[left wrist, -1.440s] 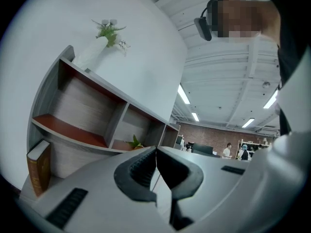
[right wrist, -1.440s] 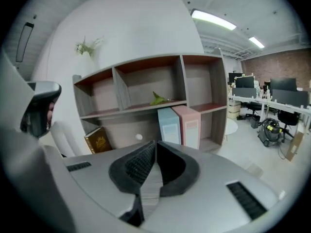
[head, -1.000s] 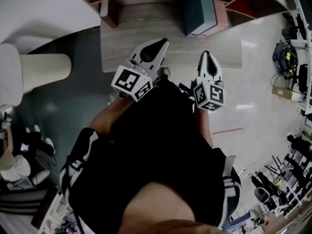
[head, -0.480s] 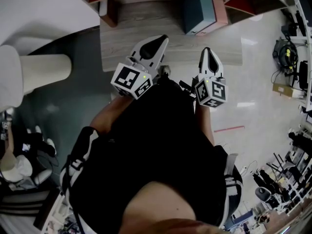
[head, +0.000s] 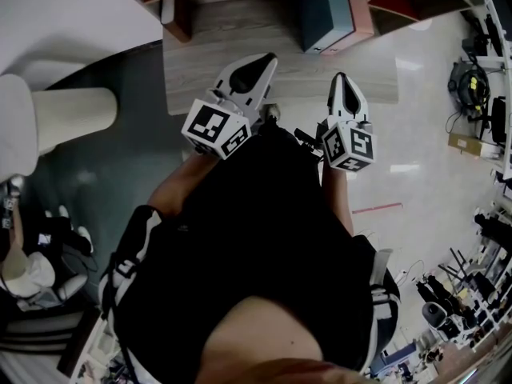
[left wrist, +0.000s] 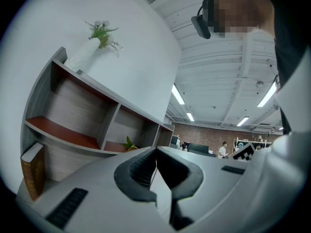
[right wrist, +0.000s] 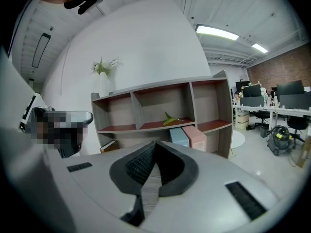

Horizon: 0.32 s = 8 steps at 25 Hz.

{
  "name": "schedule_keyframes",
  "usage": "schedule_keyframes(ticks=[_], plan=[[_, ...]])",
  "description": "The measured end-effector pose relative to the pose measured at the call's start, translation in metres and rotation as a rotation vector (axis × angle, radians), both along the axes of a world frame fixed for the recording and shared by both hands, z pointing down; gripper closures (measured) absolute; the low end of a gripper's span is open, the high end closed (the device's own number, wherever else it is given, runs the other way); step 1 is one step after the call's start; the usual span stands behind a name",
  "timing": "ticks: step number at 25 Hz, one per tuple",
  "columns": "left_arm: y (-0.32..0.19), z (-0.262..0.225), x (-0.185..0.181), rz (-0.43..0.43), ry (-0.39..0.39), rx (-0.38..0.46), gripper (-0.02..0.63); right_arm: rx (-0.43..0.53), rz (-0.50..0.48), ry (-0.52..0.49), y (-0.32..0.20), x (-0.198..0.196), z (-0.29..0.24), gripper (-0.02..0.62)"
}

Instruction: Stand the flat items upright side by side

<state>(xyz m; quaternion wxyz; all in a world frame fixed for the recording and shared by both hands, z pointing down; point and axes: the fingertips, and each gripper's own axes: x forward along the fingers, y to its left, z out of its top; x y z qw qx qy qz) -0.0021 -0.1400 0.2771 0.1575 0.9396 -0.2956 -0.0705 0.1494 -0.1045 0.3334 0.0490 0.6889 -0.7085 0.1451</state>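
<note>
Right gripper view: right tool pinched shut, empty. Left tool shut too, holding nothing. Both short of the shelf. On its bottom level, blue box and pink box stand upright, touching. Brown book, bottom left, probably still to do. No readable writing.

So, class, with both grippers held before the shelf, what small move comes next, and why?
Probably open the left gripper and ease it toward the brown book: both it and the right gripper are shut on nothing, and stand short of the shelf.
</note>
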Motion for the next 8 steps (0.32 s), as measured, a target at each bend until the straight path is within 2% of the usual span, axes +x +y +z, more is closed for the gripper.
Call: schedule_keyframes(ticks=[8], plan=[[-0.0003, -0.0031, -0.0013, 0.001, -0.001, 0.004, 0.583, -0.004, -0.009, -0.005, -0.0013, -0.0023, -0.0008, 0.571]])
